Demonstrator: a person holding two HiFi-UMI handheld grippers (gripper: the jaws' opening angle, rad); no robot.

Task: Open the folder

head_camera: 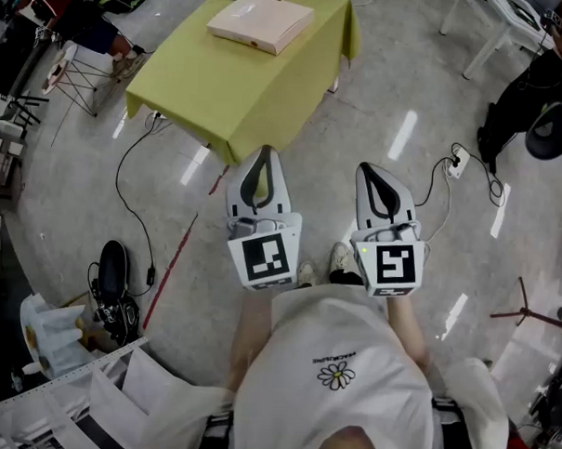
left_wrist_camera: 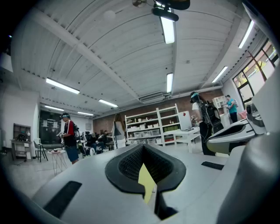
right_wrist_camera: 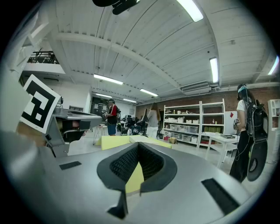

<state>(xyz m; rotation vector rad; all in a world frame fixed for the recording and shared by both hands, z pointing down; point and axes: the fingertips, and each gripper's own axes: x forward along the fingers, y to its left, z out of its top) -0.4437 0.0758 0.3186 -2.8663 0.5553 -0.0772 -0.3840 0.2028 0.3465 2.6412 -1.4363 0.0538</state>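
The table (head_camera: pixel 240 87) runs off the head view's top edge, its legs hidden under the cloth (head_camera: pixel 184 112). In its own view the left gripper (left_wrist_camera: pixel 143 153) hides all but a yellow sliver of it. Goods on the shelves (left_wrist_camera: pixel 151 127) are too small to tell.

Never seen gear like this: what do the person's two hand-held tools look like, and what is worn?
The left gripper and right gripper are pale grey shells tapering to a point, lined with black textured pads. Each bears a white cube with black square markers. The person wears a white shirt with a daisy print.
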